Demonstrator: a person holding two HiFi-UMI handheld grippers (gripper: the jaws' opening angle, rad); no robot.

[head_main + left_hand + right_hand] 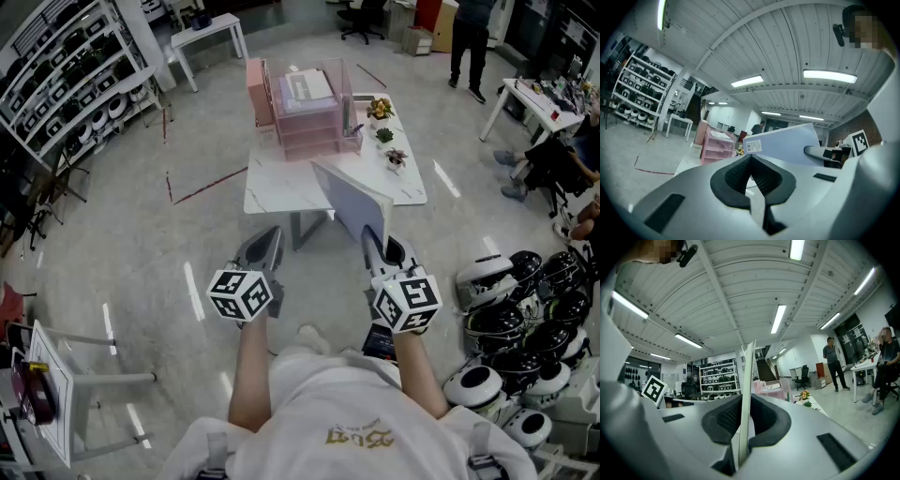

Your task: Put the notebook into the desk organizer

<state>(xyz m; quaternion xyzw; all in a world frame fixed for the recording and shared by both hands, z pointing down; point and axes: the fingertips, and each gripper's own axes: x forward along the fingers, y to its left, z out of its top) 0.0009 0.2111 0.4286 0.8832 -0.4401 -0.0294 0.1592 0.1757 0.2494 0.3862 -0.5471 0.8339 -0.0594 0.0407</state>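
My right gripper point(373, 238) is shut on a pale blue notebook point(353, 203), which stands on edge above the near rim of the white table point(270, 184). In the right gripper view the notebook point(747, 380) shows edge-on, pinched between the dark pads point(725, 420). The left gripper view shows its broad cover point(787, 142) off to the right. A pink desk organizer point(305, 111) with stacked trays stands at the table's far side, well beyond the notebook. My left gripper point(268, 238) hangs beside the right one, shut and holding nothing.
Small potted plants point(385, 133) line the table's right edge. Shelves of helmets point(56, 84) run along the left wall, and more helmets point(511, 323) lie on the floor at right. A person point(469, 37) stands at the back. A small stand point(52, 384) is at lower left.
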